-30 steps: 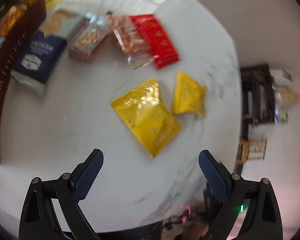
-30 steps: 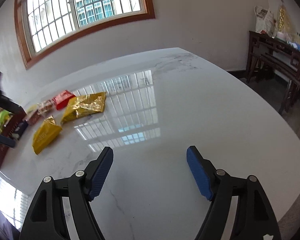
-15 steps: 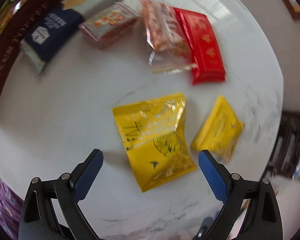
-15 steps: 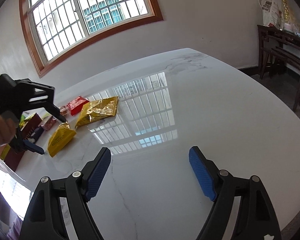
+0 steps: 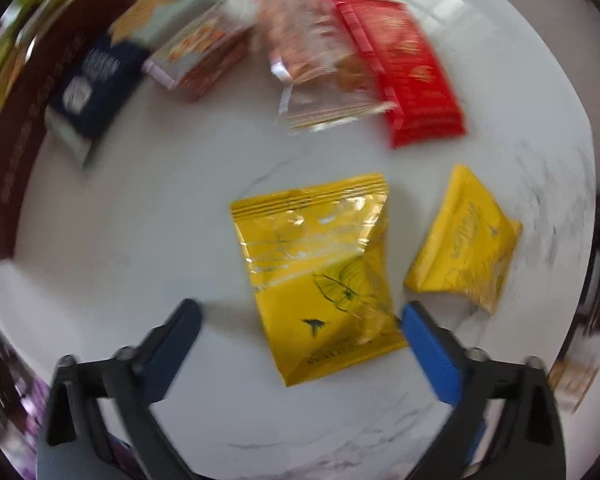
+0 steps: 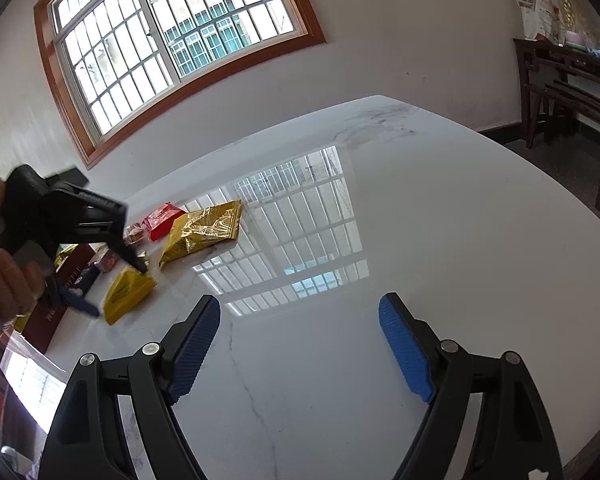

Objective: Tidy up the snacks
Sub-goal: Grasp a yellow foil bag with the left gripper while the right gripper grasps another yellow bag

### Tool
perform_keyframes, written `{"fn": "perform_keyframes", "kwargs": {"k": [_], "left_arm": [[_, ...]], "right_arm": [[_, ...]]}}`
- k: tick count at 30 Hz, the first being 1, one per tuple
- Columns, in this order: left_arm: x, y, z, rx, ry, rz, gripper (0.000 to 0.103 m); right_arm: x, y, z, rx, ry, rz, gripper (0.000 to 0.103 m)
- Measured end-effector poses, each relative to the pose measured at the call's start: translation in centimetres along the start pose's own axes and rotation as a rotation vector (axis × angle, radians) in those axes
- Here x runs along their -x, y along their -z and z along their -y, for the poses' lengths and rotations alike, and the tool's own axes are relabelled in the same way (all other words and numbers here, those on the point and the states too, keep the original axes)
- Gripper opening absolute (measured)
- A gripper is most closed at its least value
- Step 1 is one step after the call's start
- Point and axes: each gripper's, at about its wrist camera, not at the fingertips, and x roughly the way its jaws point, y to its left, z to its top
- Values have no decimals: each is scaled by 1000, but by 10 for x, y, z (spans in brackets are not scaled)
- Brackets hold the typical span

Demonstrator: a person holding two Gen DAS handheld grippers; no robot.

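The white marble table (image 5: 120, 220) carries a dark brown box (image 5: 16, 132) at its edge, and the snacks lie spread out from that box: a navy pack (image 5: 96, 92) beside it, then a brownish pack (image 5: 200, 56), a clear bag (image 5: 320, 68), a red pack (image 5: 408, 68), and farthest off two glossy yellow pouches. The big pouch (image 5: 320, 276), flat, crinkled and leaf-printed, lies under the left gripper (image 5: 300, 320), whose jaws have just been closing yet stand apart around its lower end, gripping nothing, with the small pouch (image 5: 464, 240) just beside. The right gripper (image 6: 300, 328) hovers over bare marble well away from the box, jaws apart and empty.
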Motion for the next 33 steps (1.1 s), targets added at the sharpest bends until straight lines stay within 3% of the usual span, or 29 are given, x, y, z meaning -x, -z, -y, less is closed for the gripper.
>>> {"fn": "perform_keyframes", "kwargs": {"k": [1, 4, 9, 13, 17, 20, 23, 29, 33], "left_arm": [[7, 3, 0, -44, 19, 24, 54], [5, 7, -6, -108, 75, 4, 53], [8, 28, -30, -261, 132, 76, 52], [13, 45, -56, -349, 154, 147, 52], [26, 51, -85, -352, 180, 178, 52], [33, 59, -87, -367, 192, 205, 53], [45, 60, -92, -384, 190, 249, 53], [75, 68, -117, -400, 218, 287, 53], [85, 65, -130, -391, 230, 296, 53]], "right_arm": [[0, 0, 0, 1, 5, -2, 80], [2, -2, 1, -8, 21, -17, 81], [10, -9, 10, -68, 0, -32, 81], [8, -25, -8, -11, -42, -48, 81], [-13, -40, -50, 119, -90, -87, 83], [-30, -47, -79, 208, -93, -104, 95], [-56, -61, -104, 227, -107, -129, 97], [-108, -82, -126, 193, -51, -187, 102], [-143, -82, -141, 250, 36, -258, 102]]}}
